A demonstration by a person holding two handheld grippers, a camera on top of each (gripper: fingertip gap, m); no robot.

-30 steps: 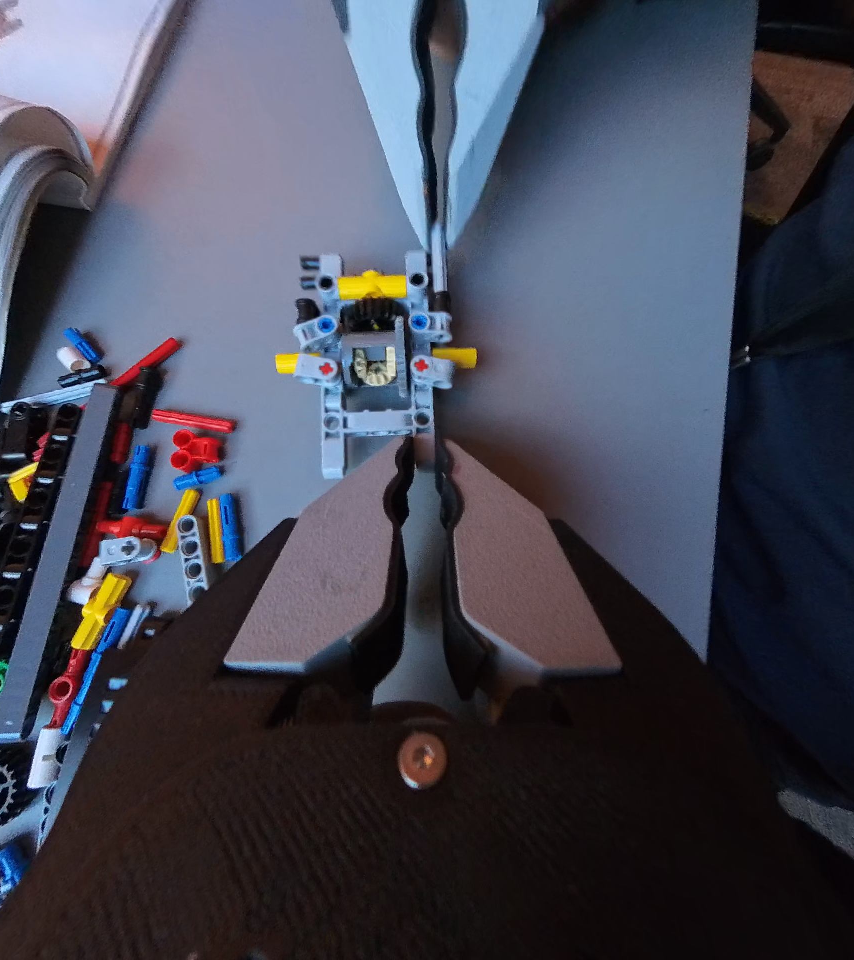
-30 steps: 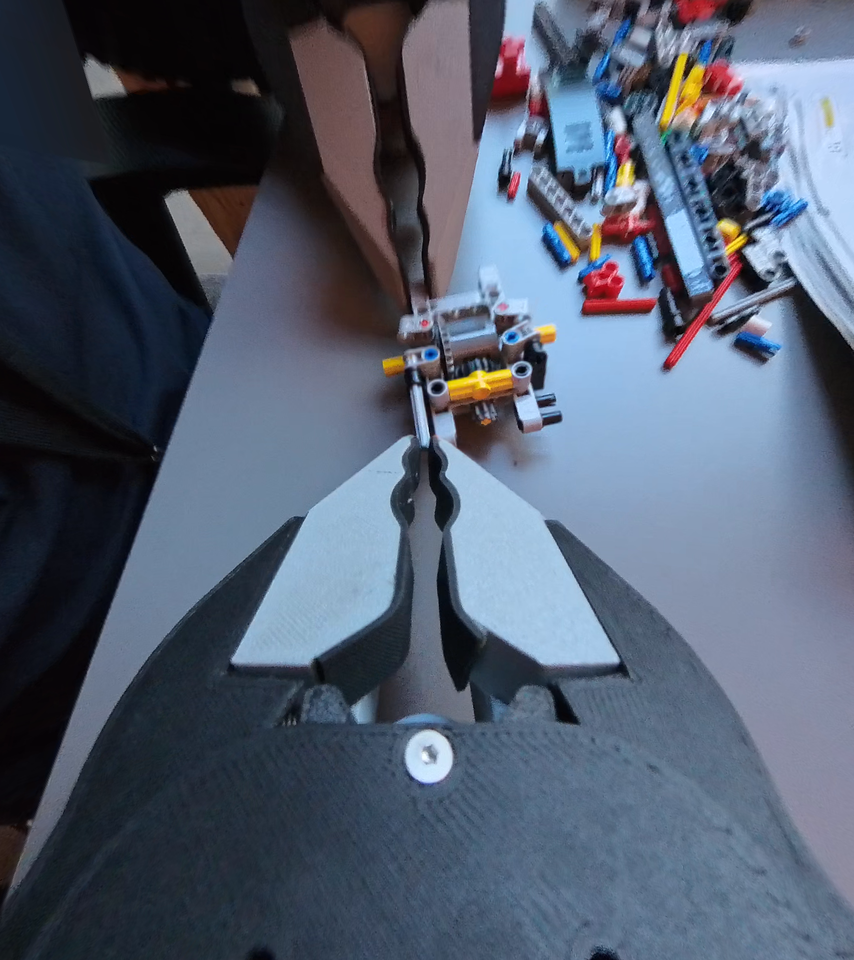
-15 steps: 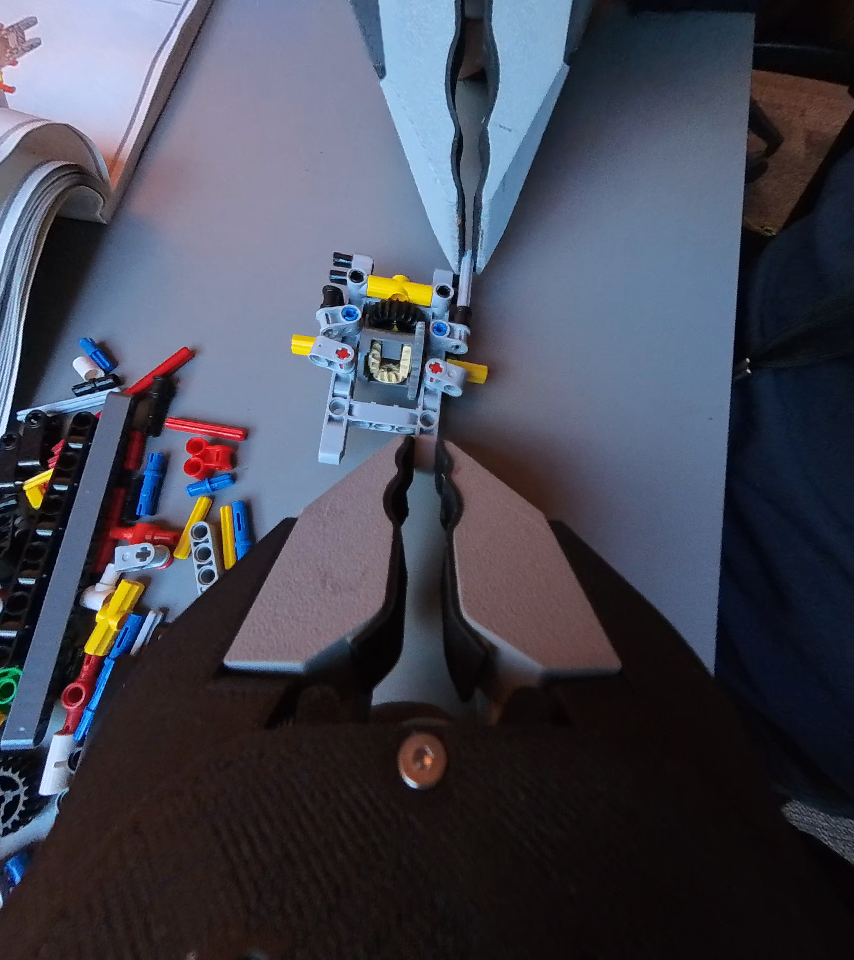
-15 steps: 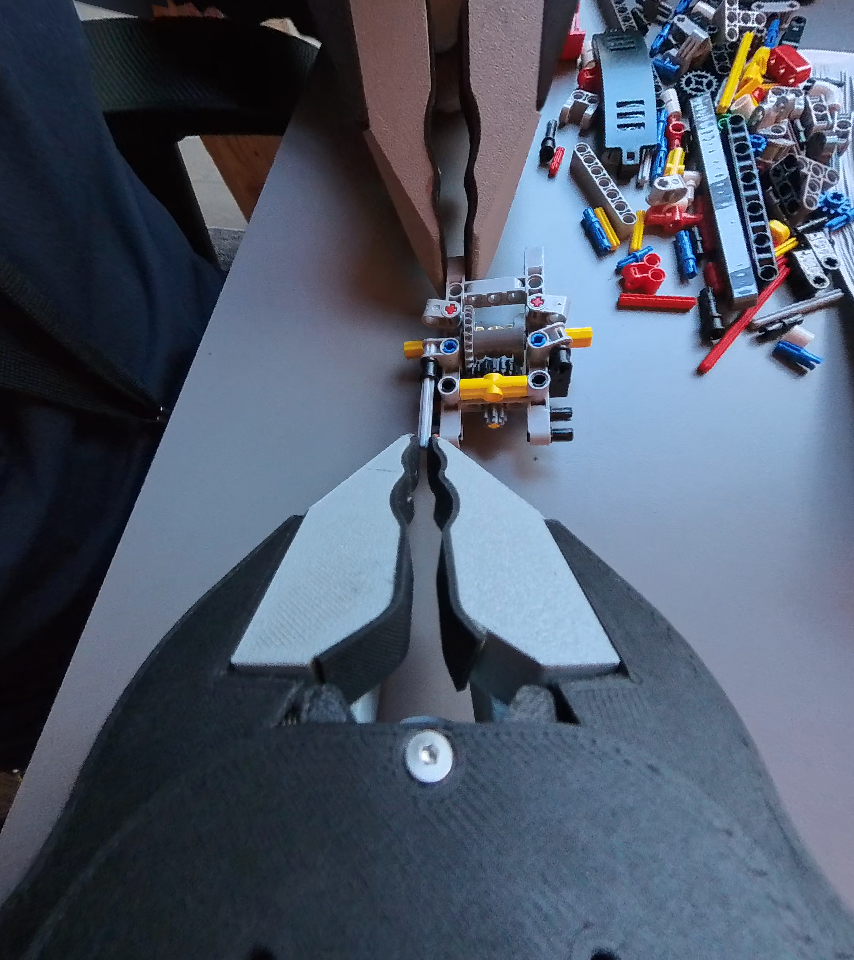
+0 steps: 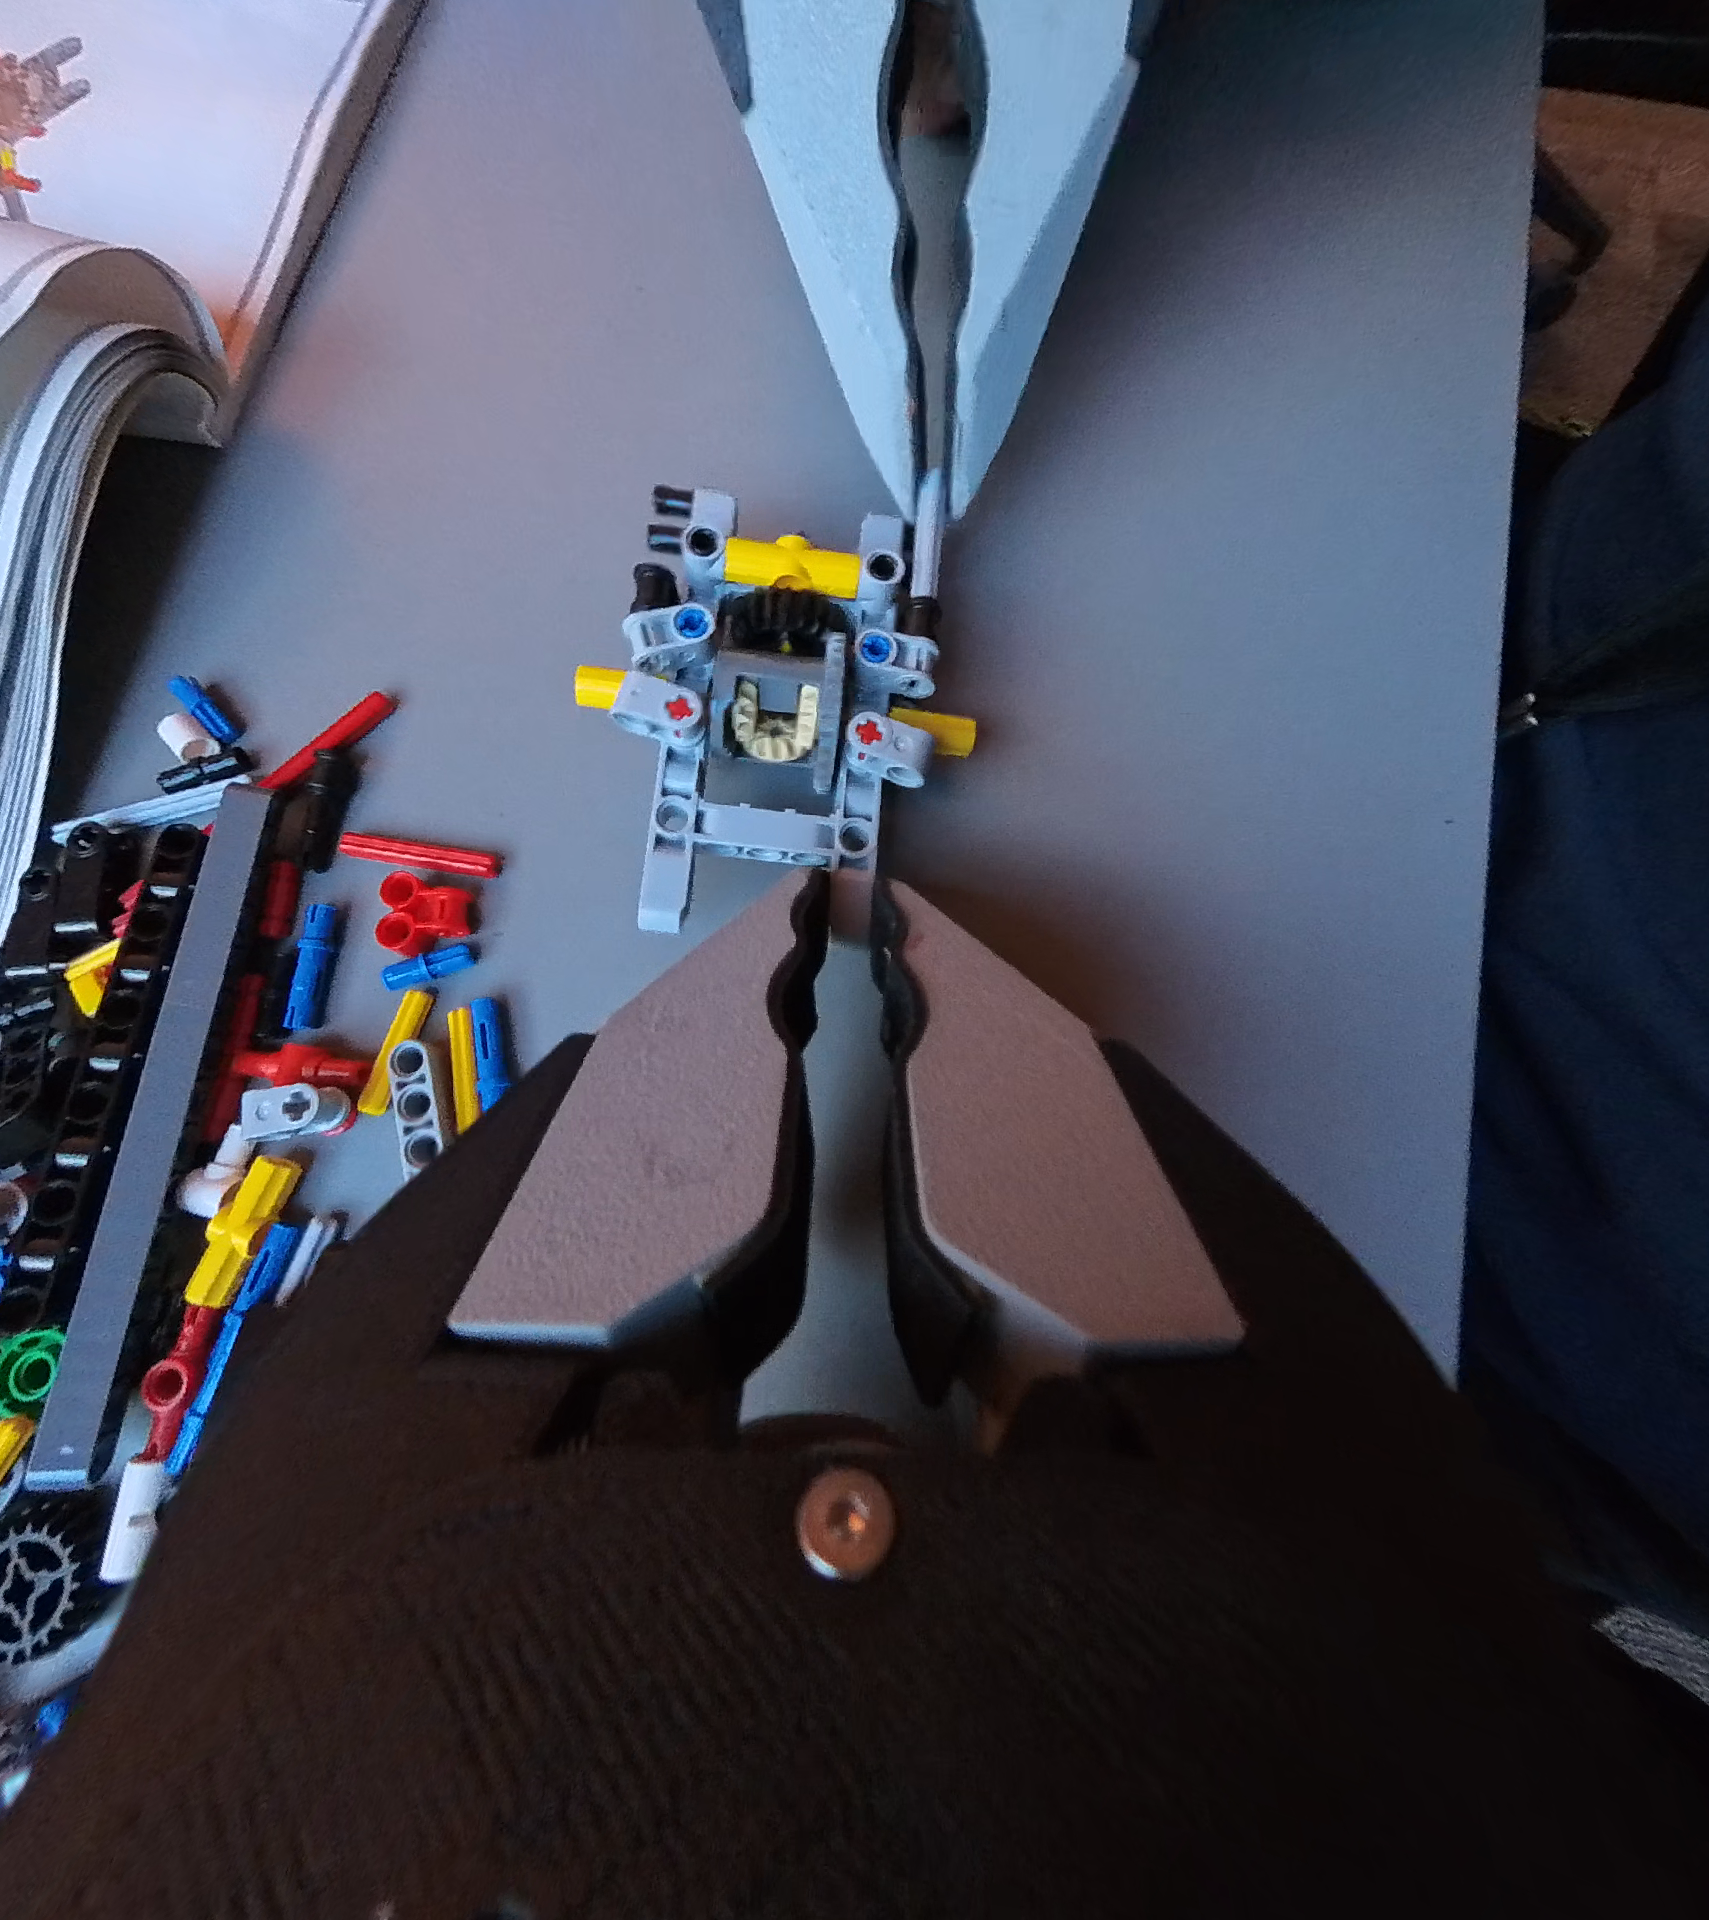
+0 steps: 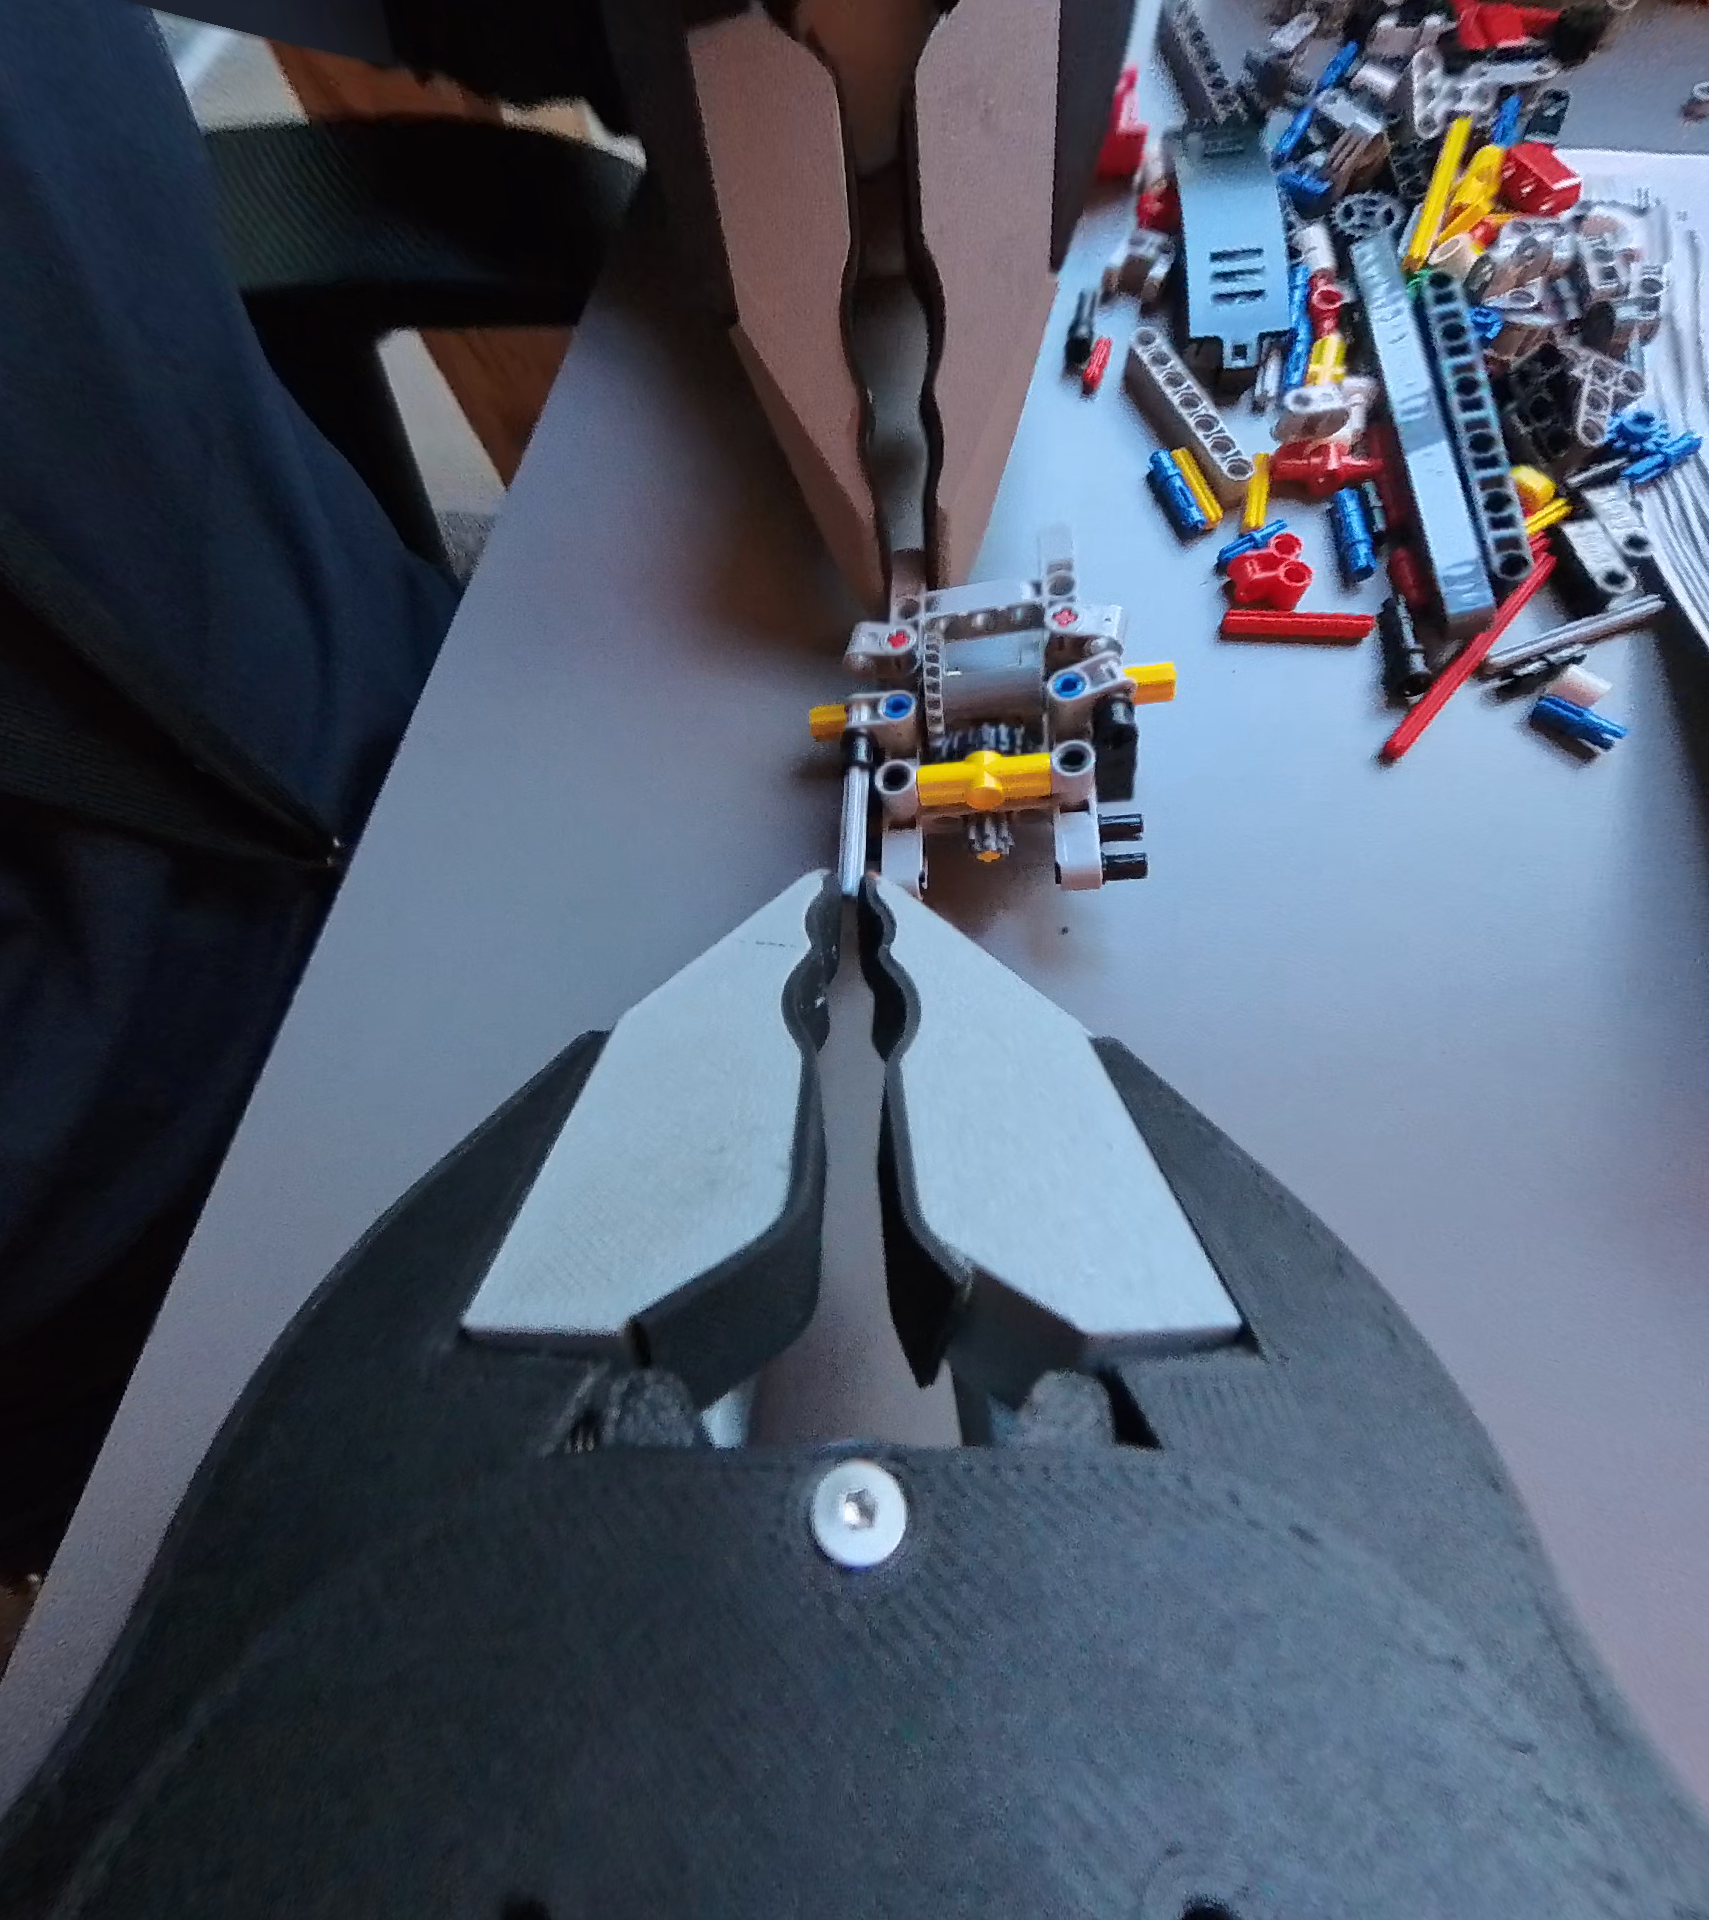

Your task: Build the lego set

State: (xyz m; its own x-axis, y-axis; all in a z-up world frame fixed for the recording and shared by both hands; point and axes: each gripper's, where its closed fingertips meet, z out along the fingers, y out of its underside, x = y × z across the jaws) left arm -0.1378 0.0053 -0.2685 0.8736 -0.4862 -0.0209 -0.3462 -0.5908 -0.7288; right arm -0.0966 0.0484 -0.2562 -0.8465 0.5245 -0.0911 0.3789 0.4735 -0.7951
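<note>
A small grey brick assembly [image 5: 777, 717] with yellow pins and a black gear lies flat on the grey bench [image 5: 1193, 831], its long axis running between the two grippers; its two-pronged end points toward the left hand-held gripper [image 5: 845, 883], its yellow cross-piece end toward the right hand-held gripper [image 6: 852, 888]; a thin grey axle [image 6: 855, 821] stands along one side of the assembly, parallel to that long axis, its far end at a black bush on the assembly; the right hand-held gripper is nearly closed, its two fingertips [image 6: 814, 904] pinching the near end of this axle; the left hand-held gripper is narrowly parted around one grey prong of the assembly, the prong end between its tips, and whether the pads press on it I cannot tell; farther out lies a pile of loose bricks [image 5: 154, 1039] in red, blue, yellow and black; beyond it an open booklet [image 5: 19, 343]; a person's dark clothing [image 5: 1660, 935] borders the bench edge.
</note>
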